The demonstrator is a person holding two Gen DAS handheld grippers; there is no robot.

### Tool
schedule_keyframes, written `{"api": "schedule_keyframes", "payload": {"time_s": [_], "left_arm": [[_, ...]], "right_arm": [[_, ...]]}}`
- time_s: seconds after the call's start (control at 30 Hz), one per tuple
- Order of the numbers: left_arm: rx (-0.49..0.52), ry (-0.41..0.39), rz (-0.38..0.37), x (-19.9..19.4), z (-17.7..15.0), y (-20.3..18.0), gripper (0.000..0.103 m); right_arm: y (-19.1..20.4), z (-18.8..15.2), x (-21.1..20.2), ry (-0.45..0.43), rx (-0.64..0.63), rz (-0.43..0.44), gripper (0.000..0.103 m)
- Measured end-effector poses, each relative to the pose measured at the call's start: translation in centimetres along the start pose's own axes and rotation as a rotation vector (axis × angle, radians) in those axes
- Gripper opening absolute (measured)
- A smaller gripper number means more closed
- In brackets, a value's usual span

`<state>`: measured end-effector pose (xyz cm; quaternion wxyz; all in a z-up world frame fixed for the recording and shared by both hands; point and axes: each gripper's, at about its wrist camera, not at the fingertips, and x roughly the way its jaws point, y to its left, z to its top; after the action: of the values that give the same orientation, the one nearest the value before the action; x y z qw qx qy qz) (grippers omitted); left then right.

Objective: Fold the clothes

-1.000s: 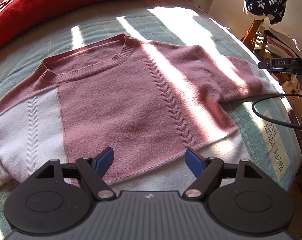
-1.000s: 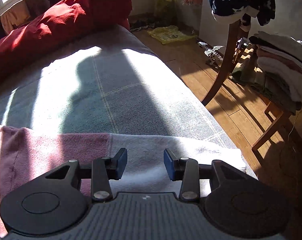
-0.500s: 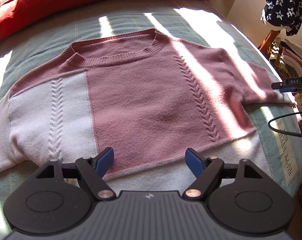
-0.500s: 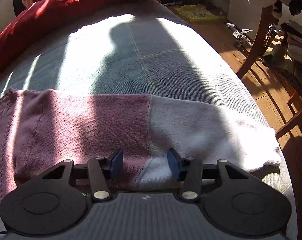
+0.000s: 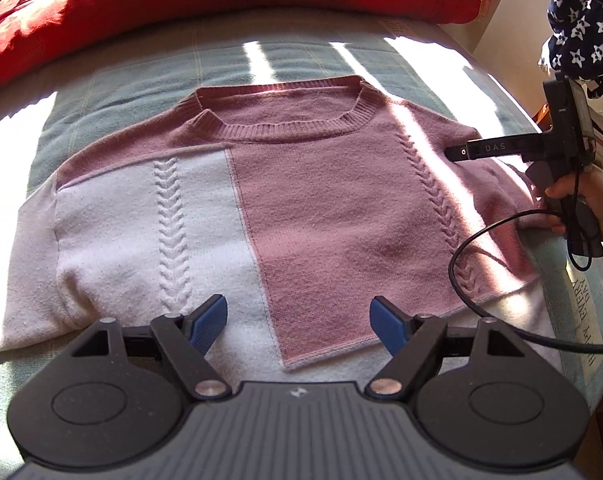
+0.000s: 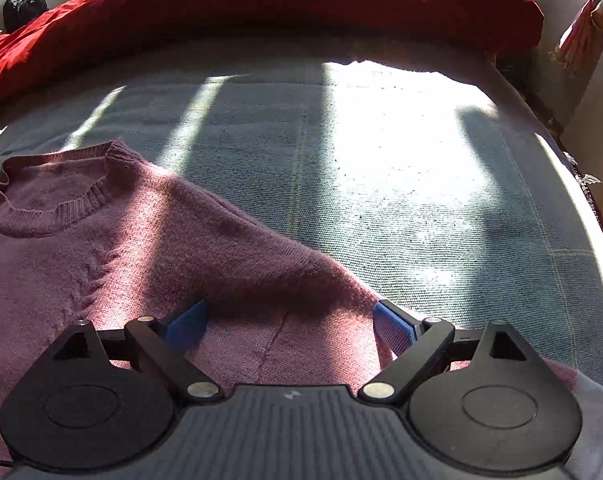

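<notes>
red duvet [image 5: 205, 4], star-print cloth [image 5: 581, 32], bedspread [image 6: 381, 152]

- The left black two-finger claw with blue pads [image 5: 297, 326] was held level, its fingers spread wide apart and gripping nothing.
- The right black two-finger claw with blue pads [image 6: 289, 326] was likewise spread wide, its blue fingertips [image 6: 393, 326] low and nothing pinched between them.
- Seen from the left wrist, the person's right hand [image 5: 589, 204] was wrapped around that claw's handle at the far right.
</notes>
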<state>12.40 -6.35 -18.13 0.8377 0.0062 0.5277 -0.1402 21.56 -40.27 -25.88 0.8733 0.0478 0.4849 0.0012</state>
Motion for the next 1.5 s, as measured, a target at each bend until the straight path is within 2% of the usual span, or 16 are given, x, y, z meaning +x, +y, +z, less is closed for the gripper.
{"api": "schedule_keyframes", "payload": {"time_s": [0.07, 0.2, 0.3, 0.4, 0.57, 0.67, 0.73, 0.83, 0.93, 1.07, 1.2, 1.3, 1.4, 1.5], "left_arm": [[-0.025, -0.012, -0.004, 0.1, -0.1, 0.8, 0.079], [-0.035, -0.044, -0.032, 0.6, 0.5, 1.6, 0.080], [-0.025, -0.038, -0.039, 2.6, 1.4, 2.0, 0.081], [-0.001, -0.033, -0.035, 4.1, 2.0, 2.0, 0.081], [0.013, -0.074, -0.030, 2.4, 1.4, 2.3, 0.081], [-0.018, -0.085, -0.018, 0.8, 0.3, 3.2, 0.081], [-0.027, -0.081, 0.016, -0.3, -0.7, 3.8, 0.081], [-0.036, -0.071, 0.079, -2.0, -2.5, 4.5, 0.081], [-0.092, -0.035, 0.130, -3.7, -4.4, 5.6, 0.082], [-0.181, -0.012, 0.224, -6.2, -7.3, 7.4, 0.082], [-0.294, -0.017, 0.286, -8.2, -10.5, 9.5, 0.082], [-0.360, -0.015, 0.322, -8.8, -12.7, 10.5, 0.082], [-0.401, -0.010, 0.317, -8.9, -14.2, 10.7, 0.082], [-0.410, -0.009, 0.295, -8.8, -14.9, 10.4, 0.082]], "right_arm": [[-0.2, 0.0, 0.3, -0.004, 0.029, -0.005, 0.103], [0.1, 0.9, 0.8, 0.056, 0.019, -0.020, 0.103], [-0.1, 1.4, 0.8, 0.086, 0.002, -0.003, 0.103], [-0.2, 1.3, -0.5, 0.077, 0.012, 0.037, 0.103], [0.7, -1.0, -5.5, 0.031, 0.056, 0.234, 0.103], [2.3, -2.5, -8.0, 0.045, 0.032, 0.341, 0.103], [3.8, -3.4, -9.6, 0.060, 0.014, 0.412, 0.103], [7.2, -4.6, -11.7, 0.093, -0.033, 0.498, 0.103], [11.3, -5.7, -13.4, 0.145, -0.085, 0.574, 0.103], [18.1, -7.8, -16.1, 0.191, -0.252, 0.661, 0.103], [24.8, -11.4, -17.2, 0.244, -0.448, 0.692, 0.103], [28.3, -14.5, -16.5, 0.295, -0.498, 0.692, 0.103], [30.5, -16.9, -15.4, 0.320, -0.516, 0.577, 0.103], [30.7, -17.6, -15.4, 0.248, -0.570, 0.469, 0.103]]}}
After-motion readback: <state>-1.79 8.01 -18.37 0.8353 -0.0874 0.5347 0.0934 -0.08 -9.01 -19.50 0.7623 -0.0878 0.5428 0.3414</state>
